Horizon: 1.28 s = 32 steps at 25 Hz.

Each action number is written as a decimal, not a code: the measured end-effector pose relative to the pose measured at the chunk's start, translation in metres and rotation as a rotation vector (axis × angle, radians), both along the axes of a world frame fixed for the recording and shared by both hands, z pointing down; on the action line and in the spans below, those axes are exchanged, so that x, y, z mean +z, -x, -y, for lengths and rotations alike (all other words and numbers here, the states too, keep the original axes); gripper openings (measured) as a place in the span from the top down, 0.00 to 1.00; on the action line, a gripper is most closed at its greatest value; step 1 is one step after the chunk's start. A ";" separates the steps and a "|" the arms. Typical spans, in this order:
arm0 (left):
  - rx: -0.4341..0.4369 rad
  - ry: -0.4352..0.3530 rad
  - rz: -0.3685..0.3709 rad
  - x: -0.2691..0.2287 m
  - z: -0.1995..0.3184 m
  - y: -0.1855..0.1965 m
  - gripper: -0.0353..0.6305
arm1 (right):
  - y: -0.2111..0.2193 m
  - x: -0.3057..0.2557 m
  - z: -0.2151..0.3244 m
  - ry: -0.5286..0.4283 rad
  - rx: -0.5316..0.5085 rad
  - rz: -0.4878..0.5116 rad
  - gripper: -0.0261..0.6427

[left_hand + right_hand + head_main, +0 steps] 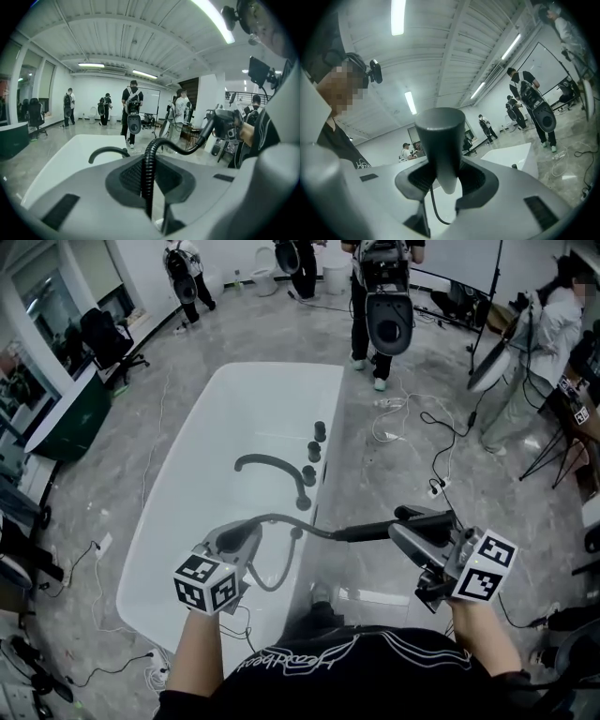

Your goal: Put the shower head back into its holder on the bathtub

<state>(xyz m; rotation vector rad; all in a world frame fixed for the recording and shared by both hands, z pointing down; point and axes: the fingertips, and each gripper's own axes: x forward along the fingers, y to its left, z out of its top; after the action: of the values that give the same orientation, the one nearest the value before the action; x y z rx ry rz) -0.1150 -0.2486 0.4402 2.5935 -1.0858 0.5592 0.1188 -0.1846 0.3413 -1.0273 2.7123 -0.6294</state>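
Observation:
The dark shower head (424,517) is held out to the right of the white bathtub (184,451), beyond its rim, with my right gripper (405,533) shut on its handle (440,140). Its black ribbed hose (300,526) runs left from the handle to my left gripper (246,538), which is shut on the hose (147,171) above the tub's near end. A curved dark spout (272,465) and several dark fittings (313,452) stand on the tub's right rim, apart from both grippers. I cannot tell which fitting is the holder.
Several people (380,296) with gear stand on the marble floor beyond the tub. Loose cables (422,427) lie to the right. A light stand (492,362) and tripods are at the far right, a dark table (70,418) and office chairs at the left.

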 end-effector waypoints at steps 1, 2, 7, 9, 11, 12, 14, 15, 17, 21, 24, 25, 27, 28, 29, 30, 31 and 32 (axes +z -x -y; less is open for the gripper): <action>0.000 -0.018 -0.003 -0.011 0.008 0.001 0.89 | 0.000 -0.004 0.004 -0.004 0.001 0.003 0.76; 0.001 -0.034 -0.006 -0.020 0.015 0.001 0.89 | 0.001 -0.007 0.008 -0.008 0.001 0.005 0.76; 0.021 -0.100 -0.009 -0.055 0.045 0.006 0.89 | 0.005 -0.019 0.020 -0.020 0.006 0.010 0.76; 0.029 -0.120 -0.016 -0.066 0.055 0.006 0.89 | 0.004 -0.024 0.024 -0.018 0.015 0.009 0.76; 0.041 -0.129 -0.021 -0.070 0.063 0.002 0.89 | 0.002 -0.028 0.028 -0.017 0.029 0.007 0.76; 0.047 -0.132 -0.021 -0.070 0.067 0.001 0.89 | 0.001 -0.028 0.030 -0.016 0.036 0.006 0.76; 0.059 -0.135 -0.024 -0.068 0.075 -0.005 0.89 | -0.002 -0.028 0.034 -0.017 0.053 0.001 0.76; 0.064 -0.137 -0.029 -0.065 0.078 -0.009 0.89 | -0.004 -0.027 0.036 -0.018 0.062 -0.002 0.76; 0.076 -0.137 -0.037 -0.057 0.085 -0.017 0.89 | -0.009 -0.027 0.038 -0.020 0.080 -0.007 0.76; 0.094 -0.114 -0.037 -0.028 0.096 -0.028 0.89 | -0.019 -0.026 0.043 -0.032 0.117 -0.011 0.76; 0.086 -0.088 -0.042 -0.006 0.101 -0.037 0.89 | -0.028 -0.023 0.043 -0.040 0.141 0.001 0.76; 0.079 -0.081 -0.041 0.001 0.102 -0.040 0.89 | -0.031 -0.020 0.042 -0.037 0.148 0.004 0.76; 0.069 -0.069 -0.031 0.016 0.103 -0.045 0.89 | -0.034 -0.012 0.041 -0.026 0.156 0.009 0.76; 0.067 -0.063 -0.025 0.024 0.103 -0.047 0.89 | -0.034 -0.007 0.040 -0.020 0.156 0.010 0.76; 0.066 -0.054 -0.020 0.032 0.102 -0.049 0.89 | -0.032 -0.003 0.038 -0.013 0.153 0.012 0.76; 0.064 -0.044 -0.017 0.040 0.101 -0.051 0.89 | -0.031 0.001 0.036 -0.006 0.149 0.016 0.76; 0.059 -0.032 -0.014 0.050 0.100 -0.051 0.89 | -0.030 0.004 0.034 0.001 0.144 0.022 0.76; 0.051 -0.019 -0.010 0.059 0.098 -0.050 0.89 | -0.029 0.007 0.032 0.008 0.138 0.030 0.76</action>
<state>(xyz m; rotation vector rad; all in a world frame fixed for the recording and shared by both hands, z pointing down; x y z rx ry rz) -0.0650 -0.3467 0.4994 2.6435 -1.0294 0.5491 0.1477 -0.2164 0.3479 -1.1854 2.5879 -0.6268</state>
